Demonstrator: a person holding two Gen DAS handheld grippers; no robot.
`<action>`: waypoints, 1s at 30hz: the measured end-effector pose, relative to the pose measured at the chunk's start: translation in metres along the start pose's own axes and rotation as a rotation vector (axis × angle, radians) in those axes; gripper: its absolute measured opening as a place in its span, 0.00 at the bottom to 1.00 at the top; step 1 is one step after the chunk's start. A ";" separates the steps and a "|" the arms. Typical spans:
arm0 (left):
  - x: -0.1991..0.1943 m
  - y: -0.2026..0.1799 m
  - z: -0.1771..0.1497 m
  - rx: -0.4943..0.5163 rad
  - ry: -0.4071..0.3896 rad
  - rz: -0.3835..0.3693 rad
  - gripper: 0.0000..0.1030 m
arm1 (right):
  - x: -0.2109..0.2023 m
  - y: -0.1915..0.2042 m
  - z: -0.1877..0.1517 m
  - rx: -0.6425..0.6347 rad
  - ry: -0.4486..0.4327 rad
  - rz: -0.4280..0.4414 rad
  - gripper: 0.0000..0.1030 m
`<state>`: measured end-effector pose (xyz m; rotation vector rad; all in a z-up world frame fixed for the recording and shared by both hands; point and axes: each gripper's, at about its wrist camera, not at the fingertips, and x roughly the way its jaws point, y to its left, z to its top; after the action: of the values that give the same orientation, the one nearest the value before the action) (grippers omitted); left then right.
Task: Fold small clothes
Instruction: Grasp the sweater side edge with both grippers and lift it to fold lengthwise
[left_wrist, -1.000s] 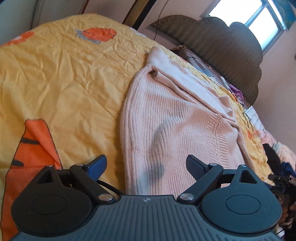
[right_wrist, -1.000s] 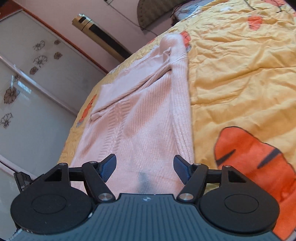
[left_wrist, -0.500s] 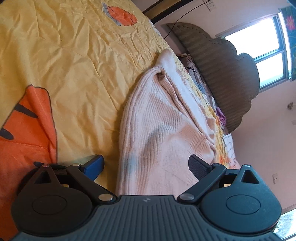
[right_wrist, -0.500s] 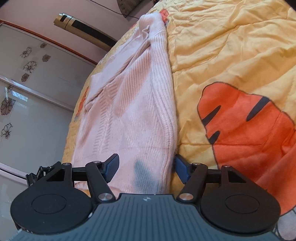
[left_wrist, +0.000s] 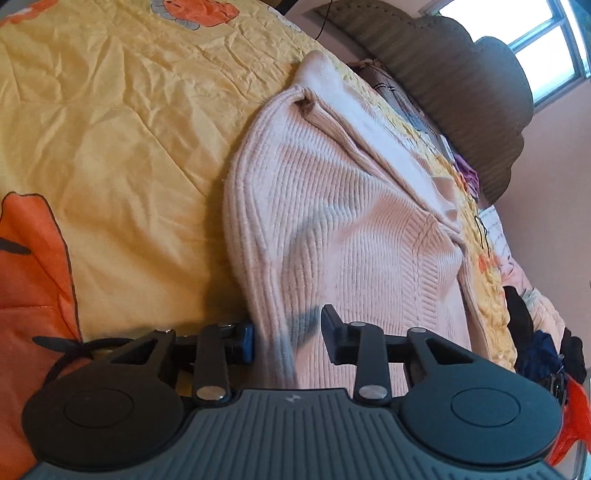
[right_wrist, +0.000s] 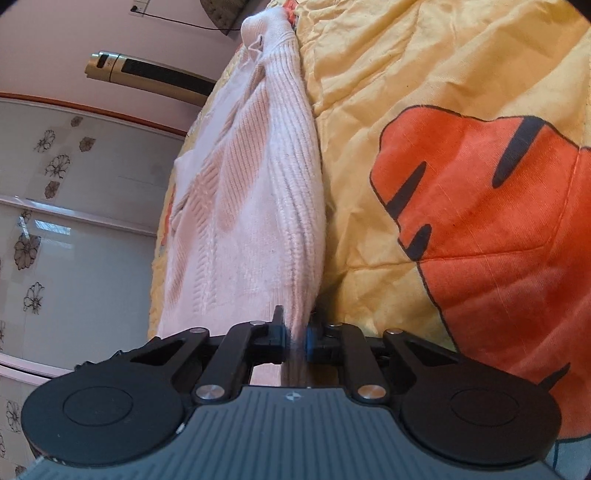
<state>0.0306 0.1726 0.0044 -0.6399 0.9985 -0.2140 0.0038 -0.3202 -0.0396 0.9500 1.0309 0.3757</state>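
Note:
A pale pink ribbed knit sweater (left_wrist: 332, 221) lies lengthwise on a yellow bedspread with orange prints (left_wrist: 110, 129). My left gripper (left_wrist: 288, 338) is low over the sweater's near edge, its jaws partly closed with a fold of knit between them and a gap still showing. In the right wrist view the sweater (right_wrist: 258, 206) runs away from me, and my right gripper (right_wrist: 295, 339) is shut on its near folded edge.
A brown padded headboard (left_wrist: 461, 81) and a window stand beyond the sweater. Loose clothes (left_wrist: 535, 332) pile at the bed's right side. A tower fan (right_wrist: 147, 75) and glass wardrobe doors (right_wrist: 74, 221) are on the left in the right wrist view.
Both grippers dropped to the sweater's near edge. The right jaws closed onto the knit. The left jaws narrowed around a fold of it.

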 end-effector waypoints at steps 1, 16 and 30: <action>0.000 -0.001 0.001 0.008 0.014 0.002 0.33 | 0.000 0.000 -0.001 -0.006 0.000 0.000 0.14; -0.055 -0.040 -0.002 0.092 -0.083 -0.115 0.10 | -0.047 0.025 0.004 -0.068 -0.108 0.162 0.13; -0.038 -0.022 0.037 -0.035 -0.103 -0.218 0.10 | -0.049 0.021 0.020 0.035 -0.150 0.282 0.13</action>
<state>0.0434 0.1869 0.0589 -0.7852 0.8344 -0.3520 0.0000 -0.3514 0.0082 1.1416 0.7700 0.5130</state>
